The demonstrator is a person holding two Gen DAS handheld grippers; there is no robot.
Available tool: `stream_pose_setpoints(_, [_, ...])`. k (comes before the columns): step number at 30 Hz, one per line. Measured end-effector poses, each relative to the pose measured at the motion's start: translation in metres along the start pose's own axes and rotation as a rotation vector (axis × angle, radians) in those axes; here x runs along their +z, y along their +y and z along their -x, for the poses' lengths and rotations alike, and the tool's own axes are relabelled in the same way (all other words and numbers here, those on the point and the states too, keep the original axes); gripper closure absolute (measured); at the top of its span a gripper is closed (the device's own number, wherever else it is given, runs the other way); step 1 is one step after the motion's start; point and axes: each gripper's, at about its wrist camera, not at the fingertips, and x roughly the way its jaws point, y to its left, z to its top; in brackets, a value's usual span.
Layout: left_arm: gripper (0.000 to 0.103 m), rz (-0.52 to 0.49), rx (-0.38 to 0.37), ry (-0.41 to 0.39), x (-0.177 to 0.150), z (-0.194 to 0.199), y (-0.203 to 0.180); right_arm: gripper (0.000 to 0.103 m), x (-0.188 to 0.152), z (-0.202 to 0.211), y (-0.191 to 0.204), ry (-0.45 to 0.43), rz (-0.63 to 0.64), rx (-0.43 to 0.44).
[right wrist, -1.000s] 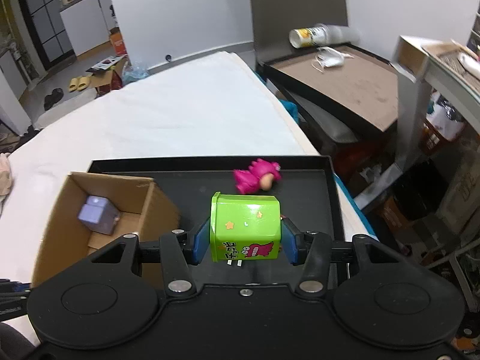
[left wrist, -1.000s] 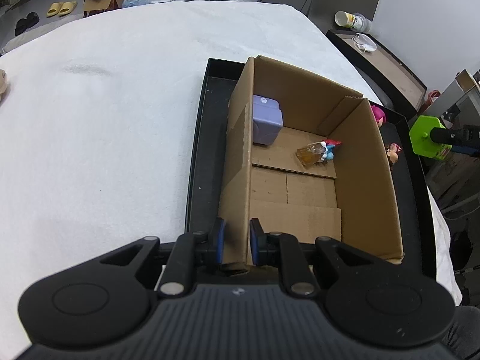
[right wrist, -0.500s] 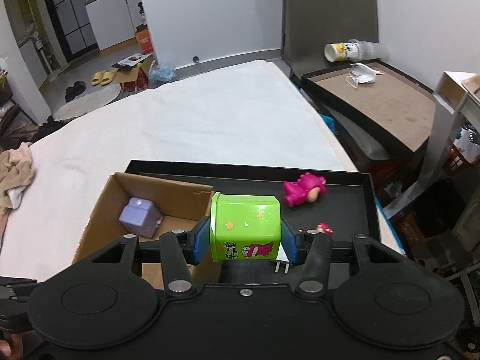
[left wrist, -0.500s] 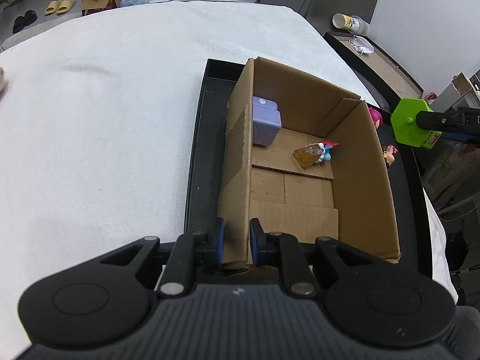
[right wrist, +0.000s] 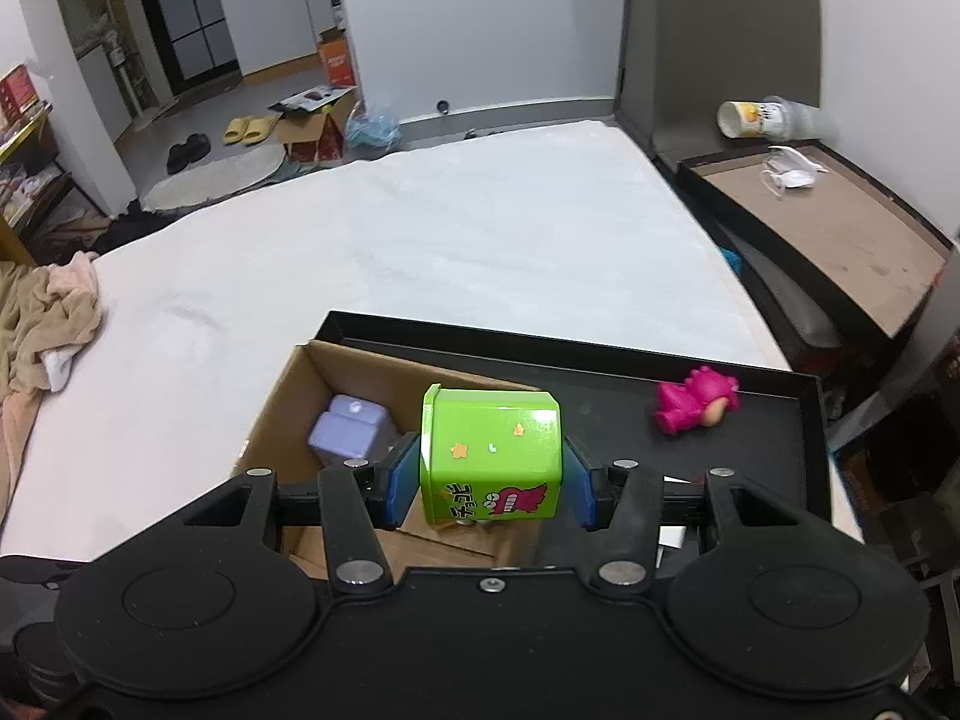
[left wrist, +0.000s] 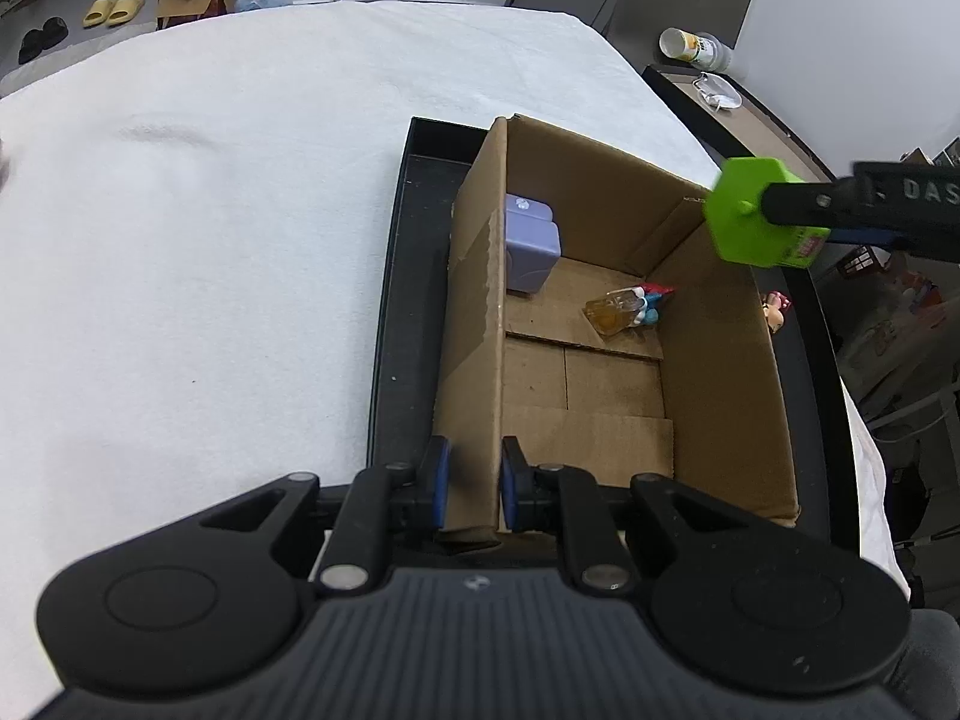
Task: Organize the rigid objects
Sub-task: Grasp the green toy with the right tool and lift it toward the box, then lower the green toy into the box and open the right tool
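White cloth covers the counter (left wrist: pixel 210 252). On it sits a black tray (left wrist: pixel 399 324), holding an open cardboard box (left wrist: pixel 720 372).

Left hand-held gripper (left wrist: pixel 471 483): jaws clamped on the box's near-left wall, one finger inside, one outside.

Right hand-held gripper (right wrist: pixel 491 480): closed on a green tin (right wrist: pixel 492 459), sides pinched between blue pads (right wrist: pixel 403 474). Tin hangs above the box's far-right corner, clear of the rim.

Inside box: lilac block (left wrist: pixel 531 252) against the left wall, far end; amber bottle (left wrist: pixel 612 311) and a small red-blue figure (left wrist: pixel 654 300), touching, mid-floor.

On tray, outside box: pink toy (right wrist: pixel 693 405) at far right; a small doll (left wrist: pixel 774 311) just beside the right wall.
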Motion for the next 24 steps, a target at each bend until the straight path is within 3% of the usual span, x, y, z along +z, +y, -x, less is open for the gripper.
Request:
stream_pose_setpoints(11, [0.087, 0.001, -0.005, 0.000, 0.000, 0.000, 0.000, 0.054, 0.007, -0.019, 0.028, 0.020, 0.025, 0.045])
stream_pose_setpoints(14, [0.086, 0.000, -0.005, -0.001, 0.000, 0.000, 0.000, 0.047, 0.008, -0.020, 0.032, 0.022, 0.032, 0.038])
stream_pose_setpoints(24, [0.087, -0.004, -0.004, -0.001, 0.001, -0.001, 0.000, 0.045, -0.006, -0.005, 0.010, 0.028, -0.005, 0.046])
